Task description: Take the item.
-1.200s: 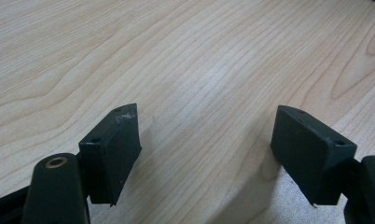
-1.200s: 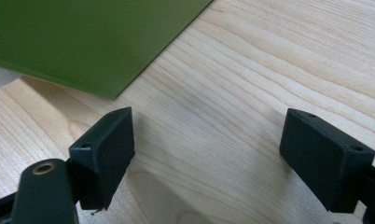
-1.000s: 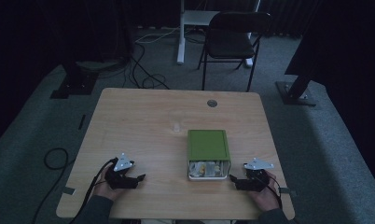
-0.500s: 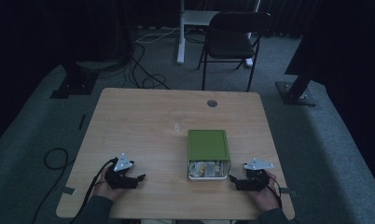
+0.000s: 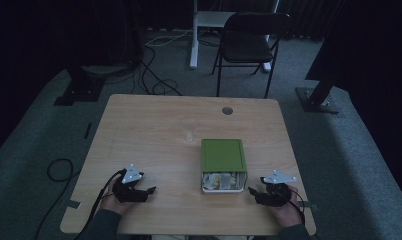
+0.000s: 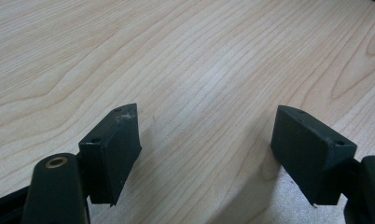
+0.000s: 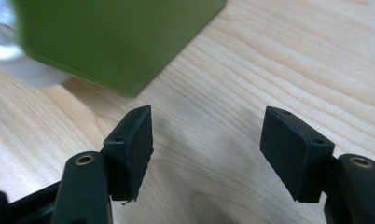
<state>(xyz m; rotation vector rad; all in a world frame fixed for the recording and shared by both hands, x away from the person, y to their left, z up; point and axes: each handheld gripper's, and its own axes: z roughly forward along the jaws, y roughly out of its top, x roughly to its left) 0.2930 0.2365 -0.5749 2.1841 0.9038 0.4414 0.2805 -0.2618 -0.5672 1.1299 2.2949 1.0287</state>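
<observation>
A green box (image 5: pixel 223 154) lies on the wooden table (image 5: pixel 154 130), right of the middle. A white drawer (image 5: pixel 220 183) with several small pale things in it sticks out of its near end. My left gripper (image 5: pixel 150 191) rests on the table near the front edge, well to the left of the box; its jaws are open over bare wood (image 6: pixel 206 116). My right gripper (image 5: pixel 252 192) sits just right of the drawer, pointing toward it. Its jaws (image 7: pixel 206 114) are open and have just been closing, with nothing between them. The green box (image 7: pixel 120 37) is close ahead on the left.
A round cable hole (image 5: pixel 227 110) is in the table near the far edge. A black folding chair (image 5: pixel 249 42) stands behind the table. Cables (image 5: pixel 154 82) run over the carpet at the back left, and stand bases (image 5: pixel 316 100) flank the table.
</observation>
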